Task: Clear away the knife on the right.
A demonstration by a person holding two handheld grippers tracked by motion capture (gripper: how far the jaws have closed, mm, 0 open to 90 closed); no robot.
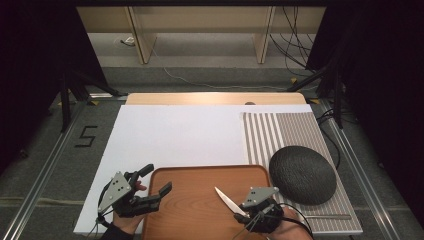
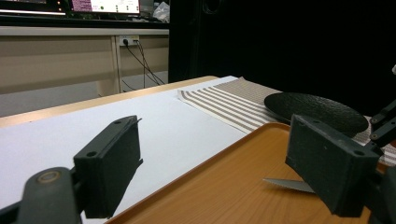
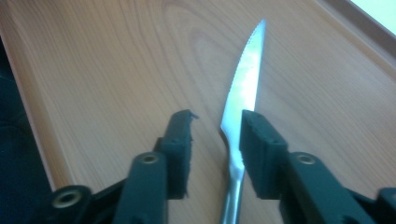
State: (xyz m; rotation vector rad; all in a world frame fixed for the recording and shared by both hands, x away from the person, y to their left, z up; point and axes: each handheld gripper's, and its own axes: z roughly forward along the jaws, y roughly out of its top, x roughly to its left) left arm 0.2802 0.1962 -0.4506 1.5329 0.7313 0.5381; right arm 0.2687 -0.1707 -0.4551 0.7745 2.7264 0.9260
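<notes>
Past the far edge of my table (image 1: 215,98) I see grey floor (image 1: 210,75) and pale wooden furniture legs (image 1: 141,40). Cables (image 1: 295,35) trail at the right. Black curtains (image 1: 35,60) close both sides.

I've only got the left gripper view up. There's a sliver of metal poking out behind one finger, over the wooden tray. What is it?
Observer: It's the tip of a knife. In the right gripper view it lies between the fingers of the right gripper, with its serrated blade pointing away from that gripper.
Operator: Is it gripped yet?
Observer: It doesn't look like it. A strip of the tray shows between the knife and one finger, so the fingers aren't pressing on it from both sides. I can't tell whether the other finger touches the blade.
</notes>
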